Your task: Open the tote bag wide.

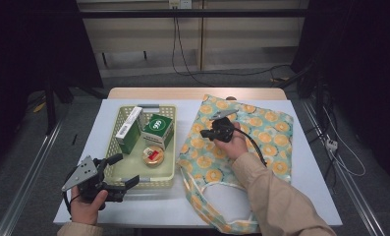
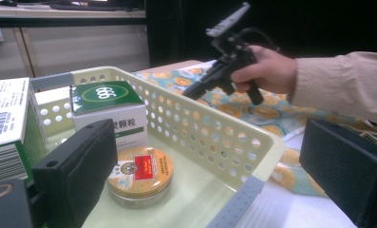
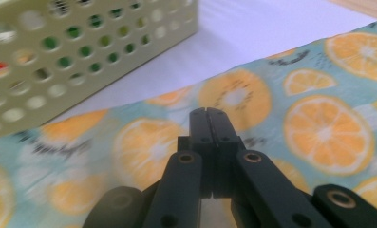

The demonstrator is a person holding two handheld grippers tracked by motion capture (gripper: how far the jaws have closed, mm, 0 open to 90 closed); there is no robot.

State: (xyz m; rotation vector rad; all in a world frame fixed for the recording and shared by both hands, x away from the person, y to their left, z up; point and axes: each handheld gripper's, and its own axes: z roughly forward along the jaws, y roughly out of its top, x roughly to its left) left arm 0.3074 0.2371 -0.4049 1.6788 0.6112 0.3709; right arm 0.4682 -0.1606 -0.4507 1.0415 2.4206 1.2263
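Right gripper (image 1: pixel 206 132) is hovering over the fruit-print bag (image 1: pixel 261 142), jaws pressed together with nothing between them; whether the tips are touching the fabric is hard to tell. The bag is lying flat on the right half of the counter (image 1: pixel 300 162), just beside the perforated basket (image 1: pixel 170 169). Left gripper (image 1: pixel 128 169) is sitting at the basket's near left corner, jaws standing wide apart, holding nothing. Inside the basket: a round tin (image 1: pixel 153 156), a green 666 box (image 1: pixel 158 129), a taller green-and-white box (image 1: pixel 128 129).
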